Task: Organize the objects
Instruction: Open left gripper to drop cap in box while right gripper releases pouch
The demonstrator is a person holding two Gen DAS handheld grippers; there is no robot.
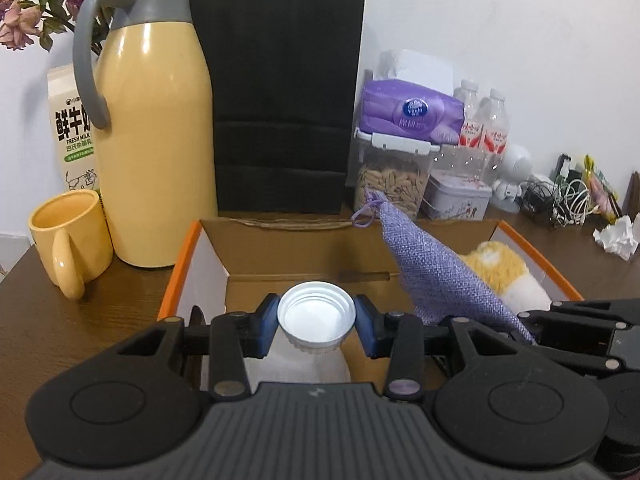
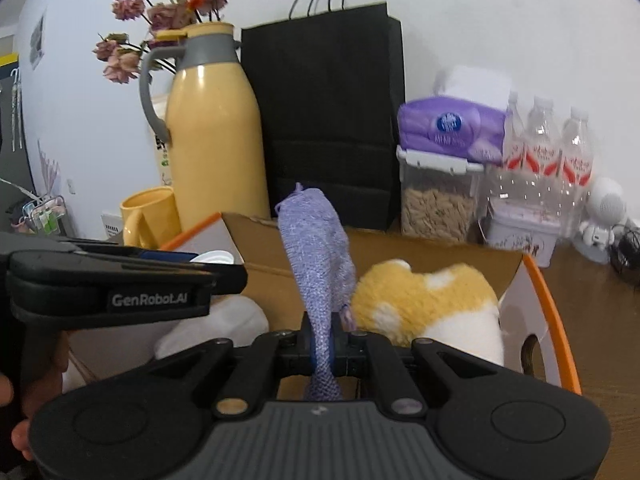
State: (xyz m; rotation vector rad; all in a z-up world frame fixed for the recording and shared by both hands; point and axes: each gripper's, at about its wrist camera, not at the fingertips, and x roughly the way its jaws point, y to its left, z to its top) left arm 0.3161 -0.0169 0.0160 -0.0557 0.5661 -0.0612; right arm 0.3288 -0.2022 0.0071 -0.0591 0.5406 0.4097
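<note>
1. The left gripper (image 1: 316, 322) has its blue pads (image 1: 269, 316) pressed against either side of a white screw cap (image 1: 316, 320), whose hollow side faces the camera; the cap hangs above the near part of a cardboard box (image 1: 280, 248).
2. The right gripper (image 2: 326, 346) is clamped fully together on a lilac woven pouch (image 2: 316, 248), which stands up from the jaws with its drawstring end at the top and leans over the box.
3. From the left wrist view the same pouch slants across the right half of the box, with the right gripper's black body just beyond the left one.
4. Inside the box lie a yellow-and-white plush toy (image 2: 432, 304) on the right, touching the pouch's lower part, and something soft and white (image 1: 296, 368) under the cap.
5. The box has orange edges and sits on a dark wooden table (image 1: 60, 340).
6. Behind it stand a yellow mug (image 1: 68, 236), a yellow thermos jug (image 1: 156, 140) with a grey handle, a milk carton (image 1: 74, 132) and a black paper bag (image 1: 280, 92).
7. To the right are a purple tissue pack (image 1: 412, 112) on a clear container of grain (image 1: 392, 184), water bottles (image 1: 484, 120) and a small tin (image 1: 456, 196).
</note>
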